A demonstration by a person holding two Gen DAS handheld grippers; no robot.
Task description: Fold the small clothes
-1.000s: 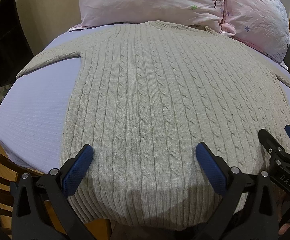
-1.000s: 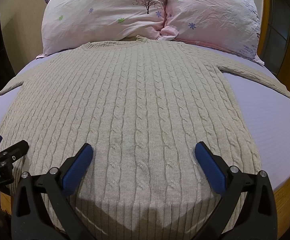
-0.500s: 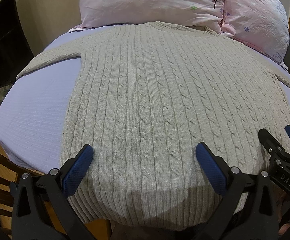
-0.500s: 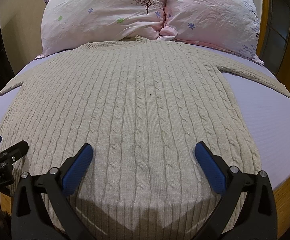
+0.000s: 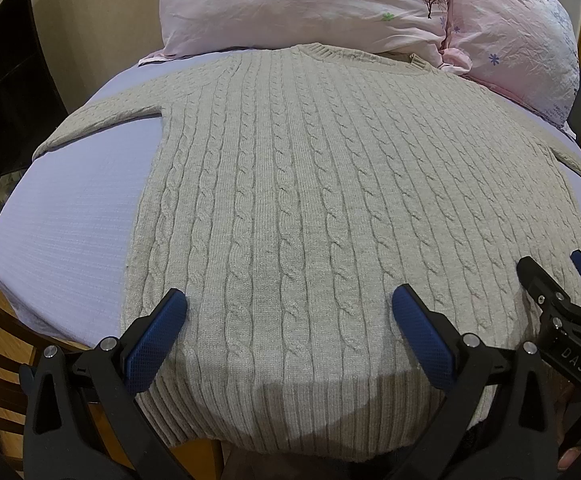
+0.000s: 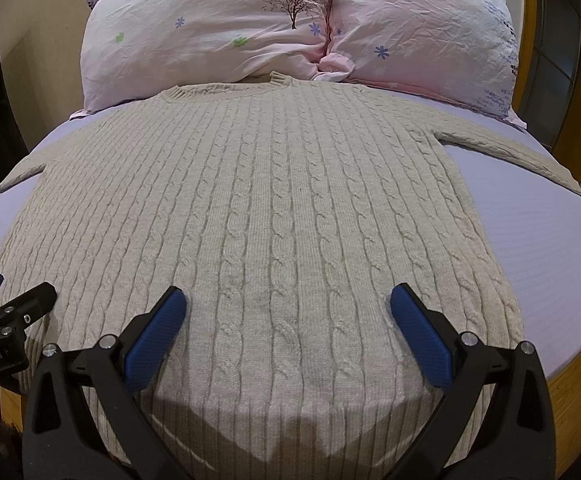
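Flat, cable-knit beige sweater (image 5: 330, 208) on ribbed lilac sheet (image 5: 70, 240); both tongs (image 5: 288, 312) (image 6: 286, 308) agape.

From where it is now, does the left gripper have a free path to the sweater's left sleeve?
Probably yes. The left gripper is open over the hem, and only flat sweater and bare sheet lie between it and the left sleeve.

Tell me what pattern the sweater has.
The sweater is beige cable knit with a ribbed hem, clearest in the right wrist view.
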